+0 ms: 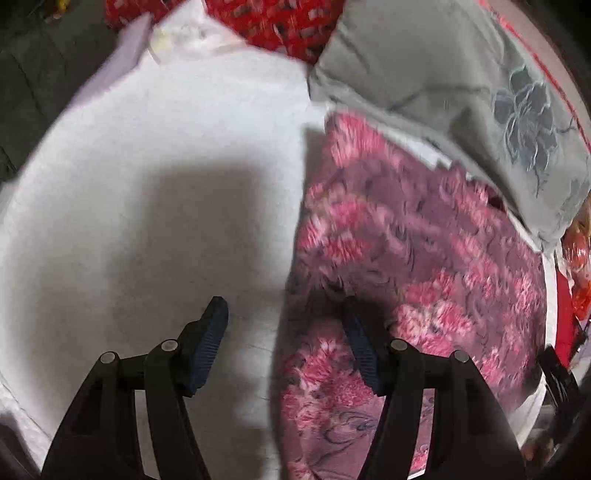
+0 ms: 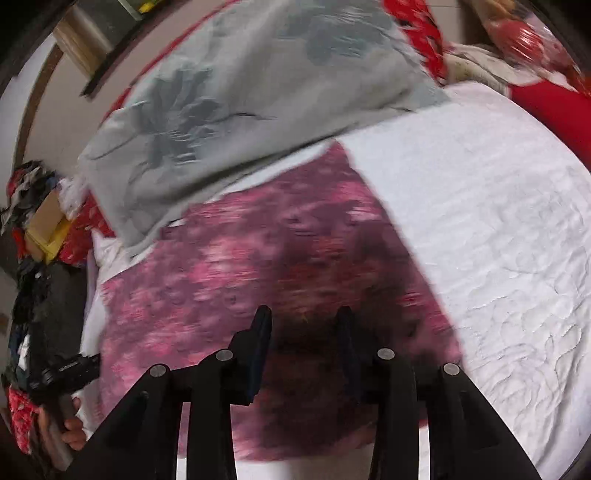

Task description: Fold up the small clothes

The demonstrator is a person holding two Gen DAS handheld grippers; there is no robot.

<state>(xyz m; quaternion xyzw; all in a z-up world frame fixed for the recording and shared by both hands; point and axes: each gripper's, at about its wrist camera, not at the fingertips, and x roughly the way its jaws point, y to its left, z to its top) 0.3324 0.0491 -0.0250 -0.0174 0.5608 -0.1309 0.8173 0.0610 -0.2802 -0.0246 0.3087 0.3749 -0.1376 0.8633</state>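
Both my grippers, left (image 1: 284, 325) and right (image 2: 303, 328), hover with jaws spread, pinching nothing. Below them the pink floral garment (image 2: 236, 266) lies flat on the white bedsheet (image 1: 147, 184), beside the grey pillow (image 2: 207, 110). Next I judge: grasp an edge.

The left hand-held gripper (image 1: 284, 332) hangs over a bed, its jaws spread wide and nothing between them. One blue-ribbed pad (image 1: 208, 345) sits above the white sheet (image 1: 147, 184); the other is over the edge of a pink-and-purple floral cloth (image 1: 417, 251) — spread flat on the sheet, right of centre. A grey pillow (image 1: 443, 81) with a dark flower print lies beyond the cloth, overlapping its far edge. Red patterned fabric (image 1: 273, 26) shows at the top, past the sheet.
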